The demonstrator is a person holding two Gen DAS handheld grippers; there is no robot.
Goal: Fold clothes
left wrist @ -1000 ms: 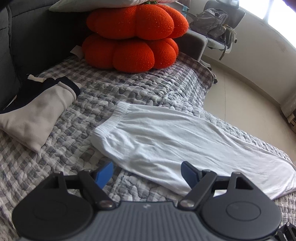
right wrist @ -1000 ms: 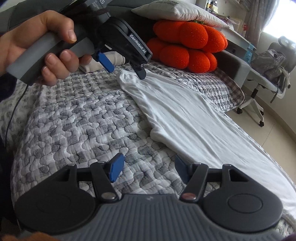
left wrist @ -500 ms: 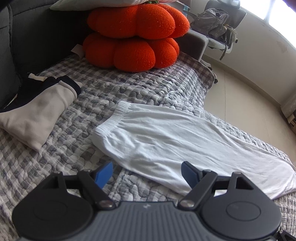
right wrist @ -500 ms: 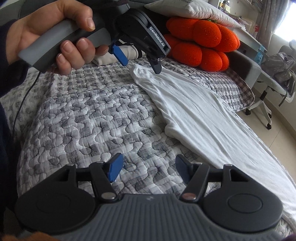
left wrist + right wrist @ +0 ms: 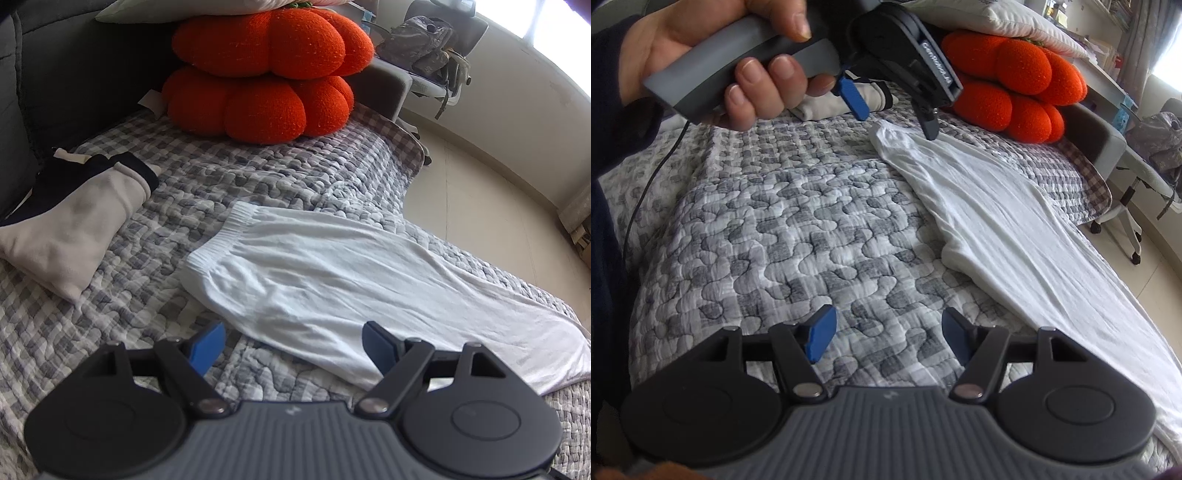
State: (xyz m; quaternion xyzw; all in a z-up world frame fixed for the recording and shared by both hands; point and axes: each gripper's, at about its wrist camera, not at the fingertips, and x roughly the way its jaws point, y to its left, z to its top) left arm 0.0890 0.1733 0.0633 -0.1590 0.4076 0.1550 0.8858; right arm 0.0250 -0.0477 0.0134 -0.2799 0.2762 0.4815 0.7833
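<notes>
White trousers point(image 5: 332, 280) lie flat on the grey quilted bed cover point(image 5: 229, 184), folded lengthwise, waistband toward the orange cushions. In the right wrist view the trousers point(image 5: 1015, 229) run from upper middle to lower right. My left gripper point(image 5: 293, 343) hovers open over the near edge of the trousers below the waistband, nothing between its blue pads. From the right wrist view the left gripper point(image 5: 895, 118) hangs just above the waistband, held by a hand point(image 5: 738, 66). My right gripper point(image 5: 886, 336) stands open over bare quilt point(image 5: 798, 221), left of the trouser leg.
A folded beige and dark garment point(image 5: 70, 221) lies at the left by the dark sofa back point(image 5: 74, 66). Two stacked orange cushions point(image 5: 266, 74) sit at the far end under a pillow. An office chair with a bag point(image 5: 428, 51) stands beyond the bed on the floor point(image 5: 480, 206).
The right gripper's view has shifted so the left gripper and hand loom larger and closer at the top. The left gripper's view is practically unchanged. Both grippers stay open.
</notes>
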